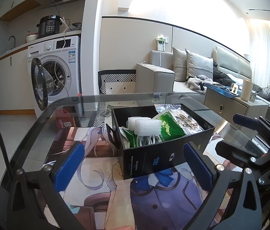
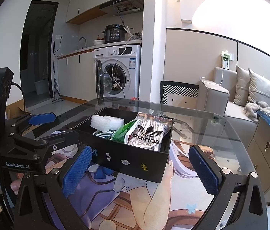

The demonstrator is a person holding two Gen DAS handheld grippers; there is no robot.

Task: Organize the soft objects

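- Box (image 1: pixel 159 153) on glass table (image 1: pixel 39 118), holding foam pads (image 1: pixel 146 126), green pouch (image 1: pixel 171 126), adidas bag (image 2: pixel 147 134).
- Left gripper (image 1: pixel 135 164), right gripper (image 2: pixel 140 170): both spread wide, holding nothing.
- Sorting looks nearly done; next likely needs checking for leftover items.

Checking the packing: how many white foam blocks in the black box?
2. Both foam blocks lie side by side at the back-left of the black box: one at the left, the other beside it. More may be hidden under the bags.
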